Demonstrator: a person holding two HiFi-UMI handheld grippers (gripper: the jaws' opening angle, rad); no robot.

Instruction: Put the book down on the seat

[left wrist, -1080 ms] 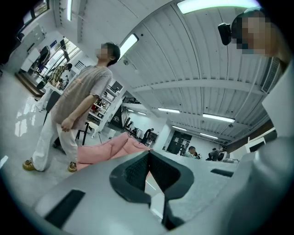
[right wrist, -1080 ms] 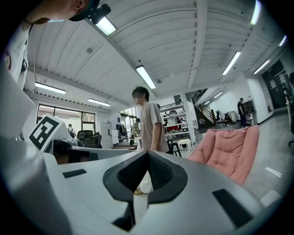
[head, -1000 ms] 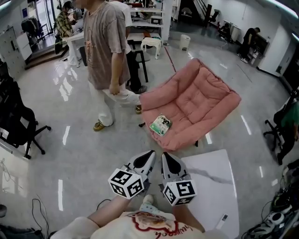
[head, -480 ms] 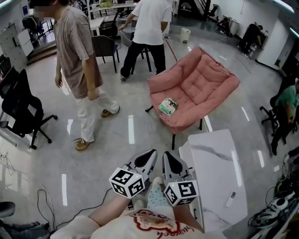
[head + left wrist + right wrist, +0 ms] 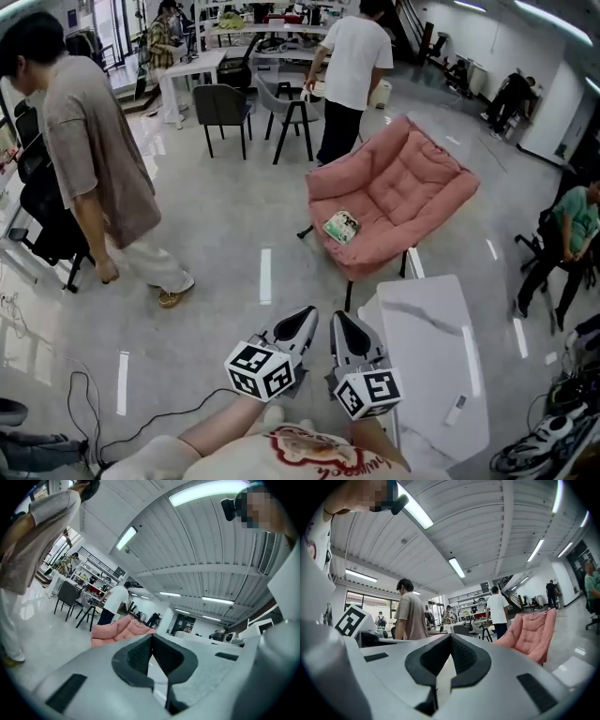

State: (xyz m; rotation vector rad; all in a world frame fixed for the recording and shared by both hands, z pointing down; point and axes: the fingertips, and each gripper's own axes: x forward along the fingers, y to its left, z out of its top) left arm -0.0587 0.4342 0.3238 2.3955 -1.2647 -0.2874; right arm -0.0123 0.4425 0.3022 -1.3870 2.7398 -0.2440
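Observation:
The book (image 5: 341, 226), green and white, lies near the front edge of the pink cushioned seat (image 5: 403, 192), well ahead of me. The seat also shows as a pink shape in the left gripper view (image 5: 119, 631) and in the right gripper view (image 5: 531, 633). My left gripper (image 5: 309, 316) and right gripper (image 5: 336, 319) are side by side close to my body, both pointing level towards the seat. Both are shut with nothing between the jaws, as the left gripper (image 5: 151, 637) and right gripper (image 5: 450, 638) views confirm.
A white marble-topped table (image 5: 436, 356) stands just right of the grippers. A person in a brown shirt (image 5: 94, 169) walks at the left; another in a white shirt (image 5: 354, 70) stands behind the seat. Dark chairs (image 5: 225, 108) and desks are further back. Cables (image 5: 112, 422) lie at lower left.
The seat and book have drawn further away as I stepped back. The brown-shirted person has walked to the left, and the white-shirted person has moved behind the seat. Both grippers stayed shut.

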